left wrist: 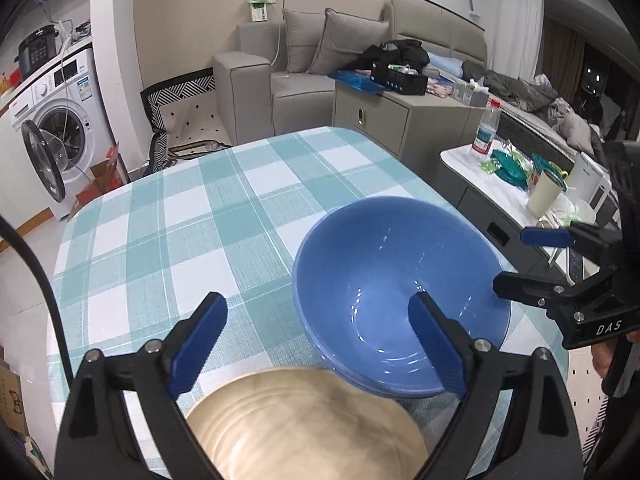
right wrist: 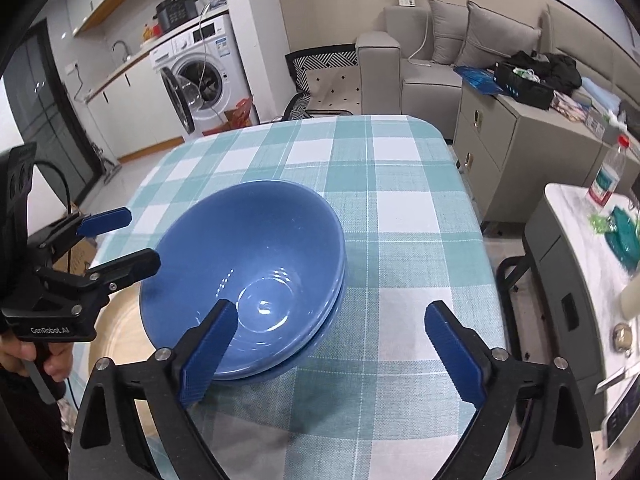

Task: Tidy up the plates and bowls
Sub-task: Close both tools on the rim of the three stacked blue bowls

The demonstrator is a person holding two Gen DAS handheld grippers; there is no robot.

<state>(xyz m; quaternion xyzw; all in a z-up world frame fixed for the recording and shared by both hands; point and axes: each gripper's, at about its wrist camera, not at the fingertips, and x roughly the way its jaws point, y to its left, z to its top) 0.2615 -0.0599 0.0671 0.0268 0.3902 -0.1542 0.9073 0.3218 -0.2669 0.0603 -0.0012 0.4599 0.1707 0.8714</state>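
Glossy round blue bowls [right wrist: 244, 280], nested, sit on the woven checked tablecloth [left wrist: 168, 240] between the spread, empty left gripper [left wrist: 320, 340] and right gripper [right wrist: 332, 352], beige ridged plate [left wrist: 304, 424] half cut off under the left.

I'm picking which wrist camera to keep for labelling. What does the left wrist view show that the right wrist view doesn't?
Only the left wrist view: most of the tan plate, lying below the open left gripper, and a beige cup on the side counter.

Only the right wrist view: a kitchen sink tap, and the bare cloth under the open right gripper.

Both: the stacked blue bowls on the checked tablecloth, the washing machine, and the sofa.
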